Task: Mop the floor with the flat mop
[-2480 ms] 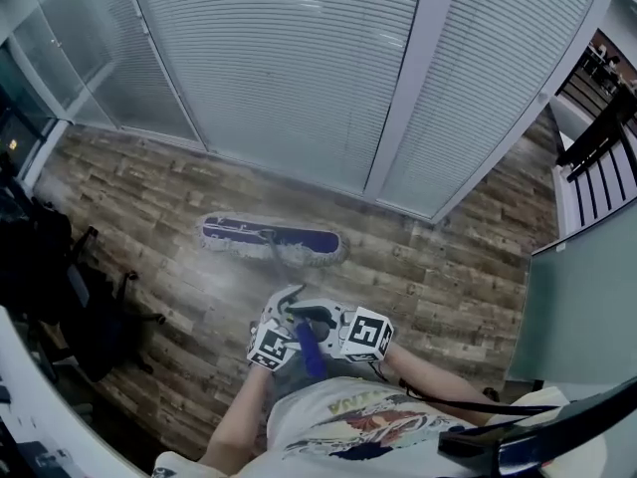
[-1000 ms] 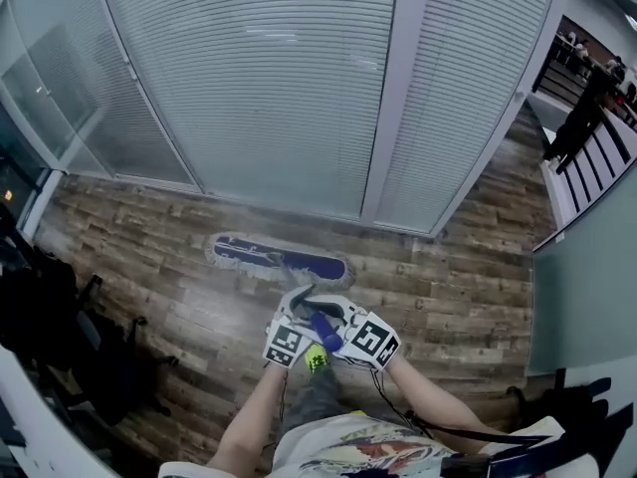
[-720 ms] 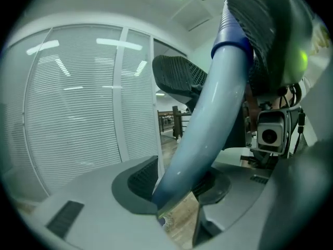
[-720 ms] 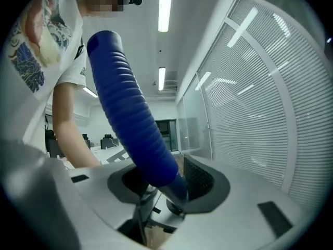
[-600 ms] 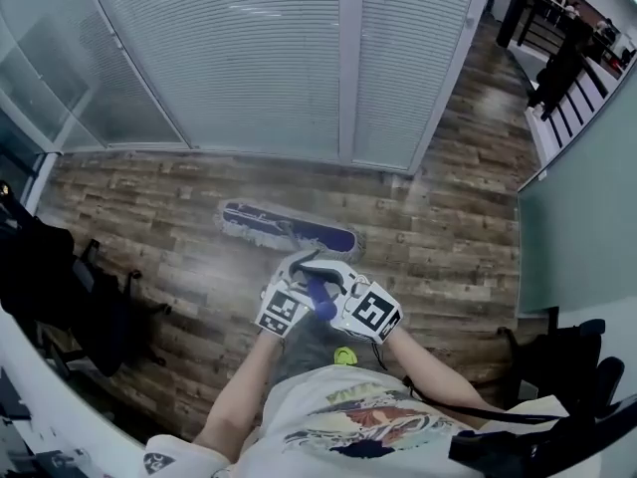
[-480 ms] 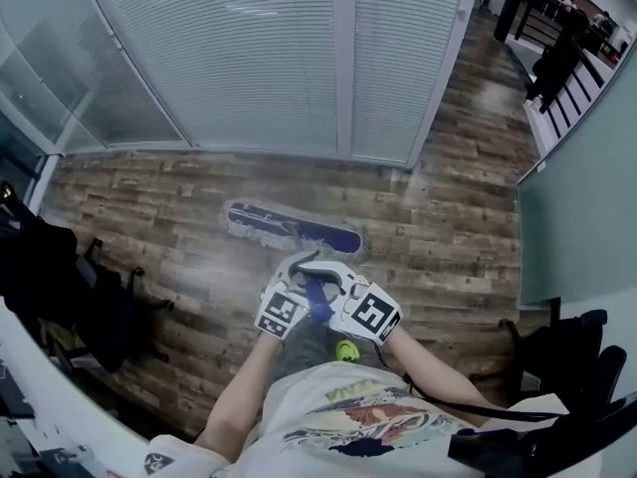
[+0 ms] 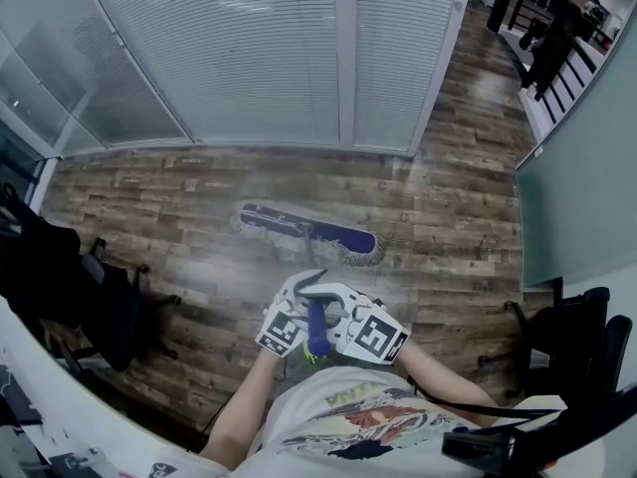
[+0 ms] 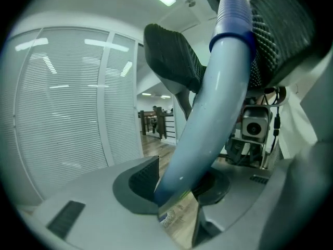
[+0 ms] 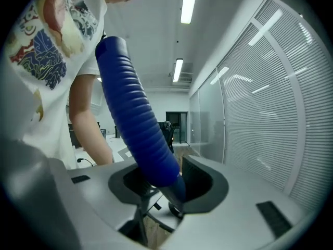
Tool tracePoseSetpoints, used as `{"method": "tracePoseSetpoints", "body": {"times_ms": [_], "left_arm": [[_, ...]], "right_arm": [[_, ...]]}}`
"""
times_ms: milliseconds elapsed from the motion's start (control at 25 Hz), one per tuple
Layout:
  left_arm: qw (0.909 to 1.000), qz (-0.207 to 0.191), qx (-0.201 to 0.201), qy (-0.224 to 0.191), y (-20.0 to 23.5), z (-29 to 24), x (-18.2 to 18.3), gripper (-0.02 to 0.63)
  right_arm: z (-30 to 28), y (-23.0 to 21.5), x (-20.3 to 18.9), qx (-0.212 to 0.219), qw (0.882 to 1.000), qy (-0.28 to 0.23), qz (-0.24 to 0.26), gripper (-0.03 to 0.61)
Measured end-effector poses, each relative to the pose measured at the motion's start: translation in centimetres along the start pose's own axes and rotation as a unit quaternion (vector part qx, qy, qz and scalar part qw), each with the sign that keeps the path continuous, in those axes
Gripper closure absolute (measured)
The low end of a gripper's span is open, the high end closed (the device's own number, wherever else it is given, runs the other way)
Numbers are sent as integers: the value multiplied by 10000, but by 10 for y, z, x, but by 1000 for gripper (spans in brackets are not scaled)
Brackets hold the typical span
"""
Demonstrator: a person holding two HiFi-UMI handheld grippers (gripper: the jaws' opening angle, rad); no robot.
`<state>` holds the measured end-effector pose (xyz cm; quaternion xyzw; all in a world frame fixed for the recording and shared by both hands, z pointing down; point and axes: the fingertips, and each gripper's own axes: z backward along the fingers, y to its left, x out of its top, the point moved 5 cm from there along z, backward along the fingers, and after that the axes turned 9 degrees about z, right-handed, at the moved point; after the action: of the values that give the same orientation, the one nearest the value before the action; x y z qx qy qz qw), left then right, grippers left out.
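Firstly, we list the left gripper [image 8: 179, 185]: its jaws are closed on the handle [image 8: 208, 113], holding the smooth pale-blue stretch, which crosses the gap at a slant and touches both pads. Next, the right gripper [image 9: 164, 184]: we find the handle's dark-blue ribbed grip between its jaws, pressed by both pads. These jaws have just been closing on it.

From the head view we note both grippers side by side, just in front of the person's shirt [image 7: 348, 421], with the ribbed grip rising between them. Onward we enter the thin pole, running from the grippers down to the mop head [image 7: 309, 232].

Mop head: flat on the floor [image 7: 149, 207], blue on top with a pale fringe, lying askew, its right end nearer the grippers.

Floor: wood-pattern planks, with a pale sheen on the boards beside the mop head.

Beyond it we record a wall of white blinds [image 7: 249, 58], near the mop head but apart from it.

At the edges we log a dark chair [image 7: 95, 302] on the left and a second chair [image 7: 582, 332] on the right, both well apart from the mop head.
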<state>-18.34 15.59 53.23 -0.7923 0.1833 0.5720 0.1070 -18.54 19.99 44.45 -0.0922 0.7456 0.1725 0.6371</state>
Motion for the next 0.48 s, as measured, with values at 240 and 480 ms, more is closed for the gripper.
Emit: {"method": "tracePoseSetpoints", "body": {"times_ms": [240,480], "left_arm": [[9989,-287,-371,45,-11,50,-46,468],[9964,-497,-674,106,-3,87,-78,479]], "right_arm": [[-37,58,-15,-113,9997,143,155,401],[-77,87,-26,-316,9995,-4,-44,387]]}}
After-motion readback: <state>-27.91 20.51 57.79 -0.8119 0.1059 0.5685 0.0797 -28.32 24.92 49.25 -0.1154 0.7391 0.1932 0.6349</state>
